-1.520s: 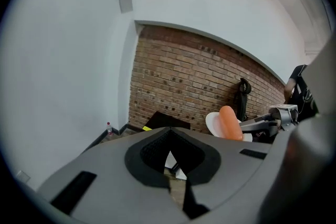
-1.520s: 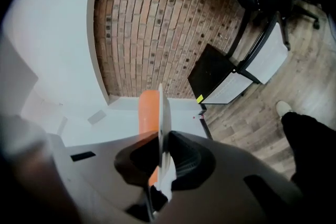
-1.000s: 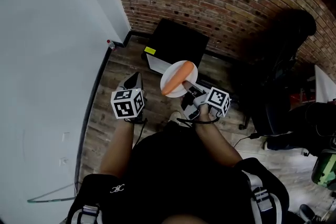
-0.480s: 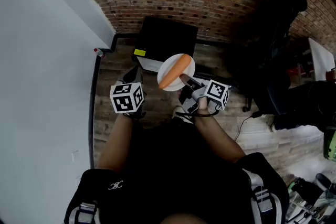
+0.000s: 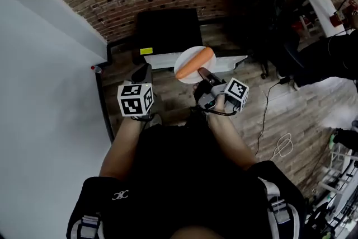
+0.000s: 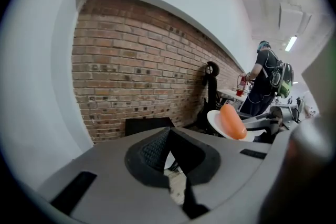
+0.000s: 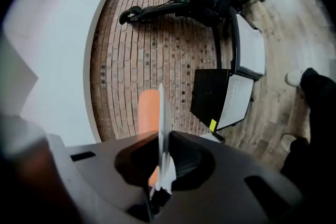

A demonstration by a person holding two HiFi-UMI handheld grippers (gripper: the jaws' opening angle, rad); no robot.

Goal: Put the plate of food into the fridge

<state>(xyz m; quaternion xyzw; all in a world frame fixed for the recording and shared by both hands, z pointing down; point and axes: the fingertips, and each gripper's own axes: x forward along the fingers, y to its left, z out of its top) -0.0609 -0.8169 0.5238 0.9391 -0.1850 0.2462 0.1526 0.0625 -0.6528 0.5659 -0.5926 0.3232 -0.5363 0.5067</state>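
Since the left hand-held gripper [image 5: 144, 71], jaws together and empty, lends no support, the plate [image 5: 184, 59] hangs from a single pinch at its rim. I judge a tilt to be the main risk. The long orange food [image 5: 196, 63] lies loose across the plate and could roll off onto the floor [image 5: 279, 115] on the way down to the low black fridge [image 5: 168, 31]. Whether the fridge door is open I cannot tell. Further right, the right hand-held gripper [image 5: 202, 73] has its jaws nearly closed, clamped on the plate's near rim, and holds it in the air before the person.
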